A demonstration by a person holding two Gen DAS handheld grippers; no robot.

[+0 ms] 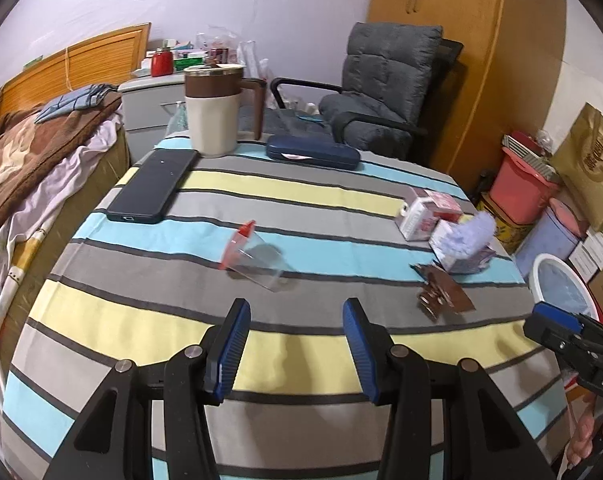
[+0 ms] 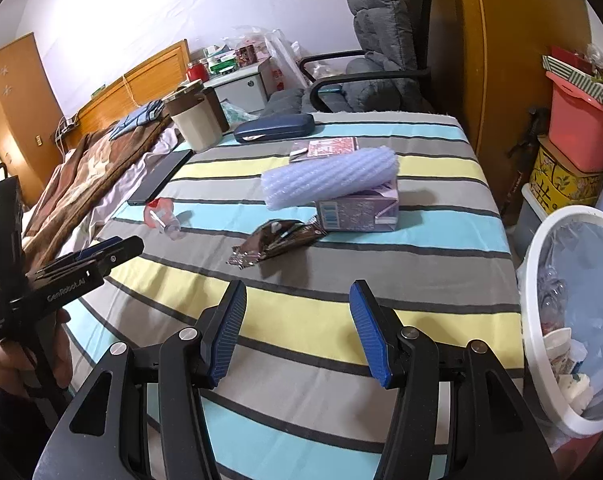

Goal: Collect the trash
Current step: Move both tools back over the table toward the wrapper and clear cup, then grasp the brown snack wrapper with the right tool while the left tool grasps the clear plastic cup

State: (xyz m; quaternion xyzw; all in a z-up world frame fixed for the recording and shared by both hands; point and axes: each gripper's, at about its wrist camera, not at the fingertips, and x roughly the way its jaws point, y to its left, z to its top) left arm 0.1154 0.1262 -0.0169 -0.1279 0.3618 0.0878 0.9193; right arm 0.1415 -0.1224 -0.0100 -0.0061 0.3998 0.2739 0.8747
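Both our grippers, left (image 1: pixel 295 344) and right (image 2: pixel 299 330), hang spread and empty. The brown wrapper (image 2: pixel 275 238) lies just ahead of the right; we should come down flat over it, bin (image 2: pixel 541 240) alongside.

Both tongs — L (image 1: pixel 295 320), R (image 2: pixel 297 304) — open, seemingly empty.

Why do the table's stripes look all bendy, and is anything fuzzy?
Left wrist view: the fisheye lens bows the striped tablecloth and darkens the corners; the fluffy lilac packing roll looks smeared. Right wrist view: same bowing, but sharper.
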